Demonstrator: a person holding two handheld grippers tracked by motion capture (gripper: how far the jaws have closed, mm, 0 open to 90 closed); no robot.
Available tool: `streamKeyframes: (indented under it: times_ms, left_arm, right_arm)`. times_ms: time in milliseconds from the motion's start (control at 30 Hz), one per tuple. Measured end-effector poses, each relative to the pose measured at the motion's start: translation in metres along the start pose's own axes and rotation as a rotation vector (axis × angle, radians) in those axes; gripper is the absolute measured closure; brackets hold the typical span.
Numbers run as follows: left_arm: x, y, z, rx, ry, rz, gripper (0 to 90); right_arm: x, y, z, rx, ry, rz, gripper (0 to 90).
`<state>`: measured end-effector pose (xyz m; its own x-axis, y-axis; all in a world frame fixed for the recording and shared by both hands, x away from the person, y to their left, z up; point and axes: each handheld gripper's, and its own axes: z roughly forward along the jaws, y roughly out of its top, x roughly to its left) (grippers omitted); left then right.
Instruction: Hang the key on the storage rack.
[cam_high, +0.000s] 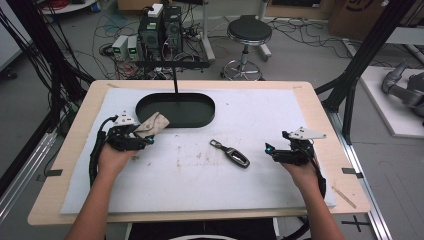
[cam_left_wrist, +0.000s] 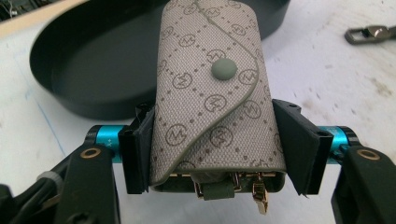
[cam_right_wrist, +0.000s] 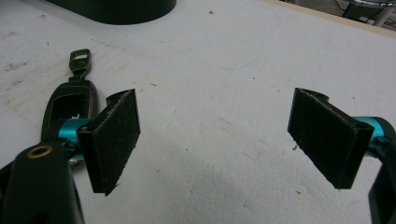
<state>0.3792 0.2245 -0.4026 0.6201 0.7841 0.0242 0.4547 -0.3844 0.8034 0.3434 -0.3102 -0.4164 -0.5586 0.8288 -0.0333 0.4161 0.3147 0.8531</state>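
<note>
Table (cam_high: 65, 150): a wooden top is covered by a white mat (cam_high: 200, 170), on which everything is laid out.
Tray (cam_high: 176, 109): a black oval tray is set at the far side of the mat; nothing can be seen lying in it.
Left gripper (cam_high: 145, 135): its jaws are clamped on the key pouch, which is held lifted just beside the tray's near rim.
Right gripper (cam_high: 270, 150): its jaws are spread wide with nothing between them, and it is held low over the mat, near the car key.
Key pouch (cam_left_wrist: 210, 98): judged light and soft; the woven fabric should give under pressure, so a grip across the sides, as now, is best.
Car key (cam_high: 235, 156): left on the mid-mat, well apart from the pouch; judged hard, smooth and somewhat slippery.
Left gripper view: the pouch's snap button (cam_left_wrist: 224, 70) and the metal hooks at its open end are revealed.
High view: the pouch is reduced to a beige patch, but its place relative to tray and key is given.
</note>
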Motion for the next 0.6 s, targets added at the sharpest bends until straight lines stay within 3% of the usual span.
streamKeyframes:
  times_ms: [100,333,600]
  left_arm:
    - [0.002,0.009,0.005,-0.005,-0.001,0.001,36.0]
    - [0.011,0.035,0.029,0.019,-0.01,0.047,36.1]
    - [0.025,0.062,0.054,0.042,-0.021,0.049,35.9]
  right_arm:
    - [0.0,0.0,0.0,0.001,0.0,0.0,17.2]
    - [0.001,0.0,0.0,0.003,0.001,0.002,17.2]
    - [0.0,0.0,0.001,0.003,0.0,0.003,17.2]
